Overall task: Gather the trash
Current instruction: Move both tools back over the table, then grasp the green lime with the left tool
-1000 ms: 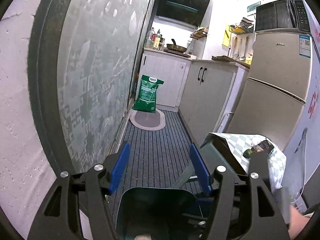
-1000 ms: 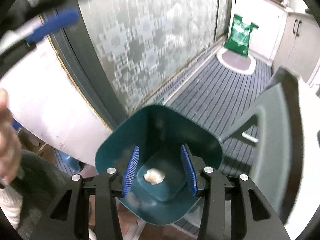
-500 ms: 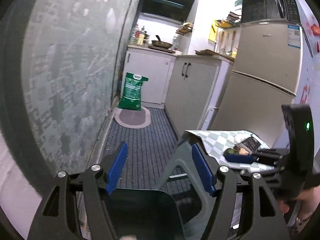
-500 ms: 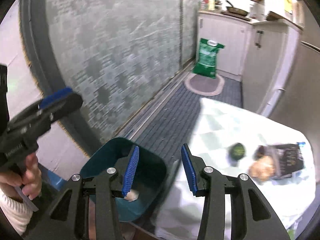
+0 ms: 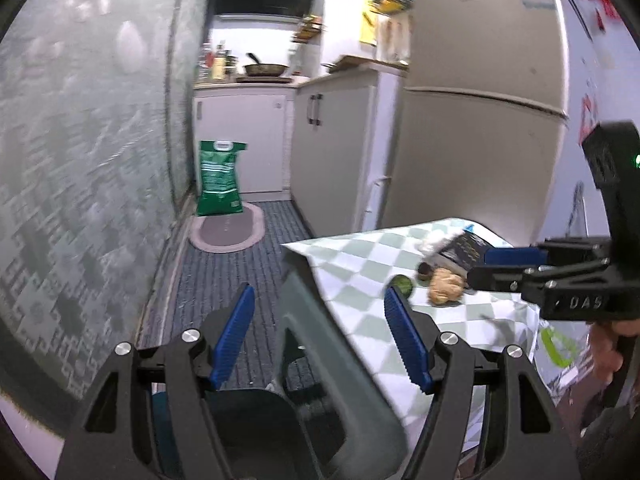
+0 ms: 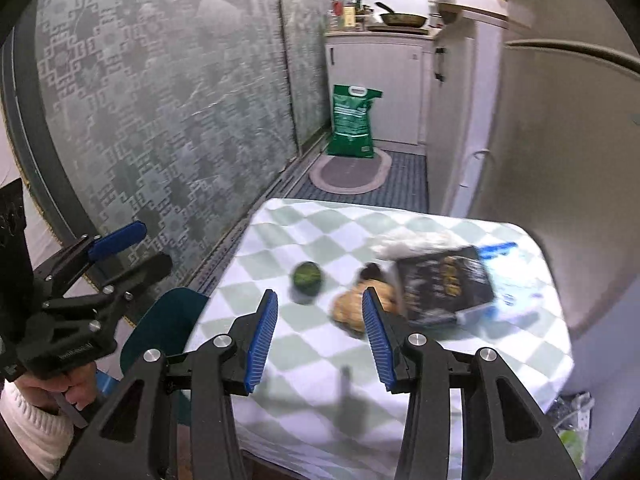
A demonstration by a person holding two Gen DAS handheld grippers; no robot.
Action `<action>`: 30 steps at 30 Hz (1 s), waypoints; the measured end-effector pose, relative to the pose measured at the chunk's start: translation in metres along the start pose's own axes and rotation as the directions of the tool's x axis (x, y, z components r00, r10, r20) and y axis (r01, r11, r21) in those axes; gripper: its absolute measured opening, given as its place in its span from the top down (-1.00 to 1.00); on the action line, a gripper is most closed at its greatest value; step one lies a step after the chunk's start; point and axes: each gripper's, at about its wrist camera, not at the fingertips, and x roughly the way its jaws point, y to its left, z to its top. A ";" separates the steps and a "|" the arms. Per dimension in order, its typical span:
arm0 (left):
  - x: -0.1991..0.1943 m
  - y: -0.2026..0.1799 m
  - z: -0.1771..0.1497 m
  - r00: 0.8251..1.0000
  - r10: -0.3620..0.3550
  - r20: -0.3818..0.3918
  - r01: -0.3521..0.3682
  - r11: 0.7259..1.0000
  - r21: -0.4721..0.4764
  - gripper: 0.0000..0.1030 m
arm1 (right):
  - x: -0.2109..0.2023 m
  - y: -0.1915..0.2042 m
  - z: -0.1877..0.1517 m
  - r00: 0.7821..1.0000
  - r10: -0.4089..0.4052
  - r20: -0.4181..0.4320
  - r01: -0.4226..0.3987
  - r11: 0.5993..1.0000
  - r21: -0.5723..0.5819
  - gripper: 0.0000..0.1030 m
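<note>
A small table with a green-and-white checked cloth (image 6: 304, 344) holds trash: a round green lid-like thing (image 6: 307, 276), a crumpled tan wad (image 6: 352, 306), a black packet (image 6: 444, 280) and white crumpled paper (image 6: 412, 240). The same things show in the left wrist view, the tan wad (image 5: 444, 286) and the black packet (image 5: 466, 250). A teal bin (image 6: 160, 332) stands by the table's left edge. My right gripper (image 6: 320, 334) is open and empty above the cloth, just short of the wad. My left gripper (image 5: 320, 332) is open and empty over a grey chair back (image 5: 320, 344).
A patterned glass sliding door (image 6: 160, 120) runs along the left. A fridge (image 5: 480, 120) stands behind the table. A green bag (image 6: 354, 122) and an oval mat (image 6: 350, 172) lie on the striped floor by white cabinets (image 5: 332, 152).
Both grippers have swung right, away from the teal bin with the white scrap in it, toward the table. The right gripper is now over the cloth near the trash.
</note>
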 end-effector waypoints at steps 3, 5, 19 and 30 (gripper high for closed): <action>0.021 -0.018 0.002 0.999 -0.017 -0.042 0.019 0.999 0.044 -0.37 | -0.006 -0.018 -0.006 1.000 -0.005 -0.001 0.005 1.000 0.019 0.14; 0.031 -0.026 0.002 0.997 -0.030 -0.066 0.034 0.998 0.054 -0.37 | -0.008 -0.027 -0.009 1.000 -0.009 -0.004 0.009 1.000 0.028 0.13; 0.088 -0.042 0.006 0.977 -0.068 -0.200 0.074 0.997 0.021 -0.18 | -0.028 -0.079 -0.026 1.000 -0.015 0.007 0.015 0.995 0.097 0.10; 0.105 -0.051 0.008 0.960 -0.067 -0.270 0.074 0.997 0.017 0.17 | -0.035 -0.091 -0.031 1.000 -0.022 0.003 0.021 0.993 0.112 0.10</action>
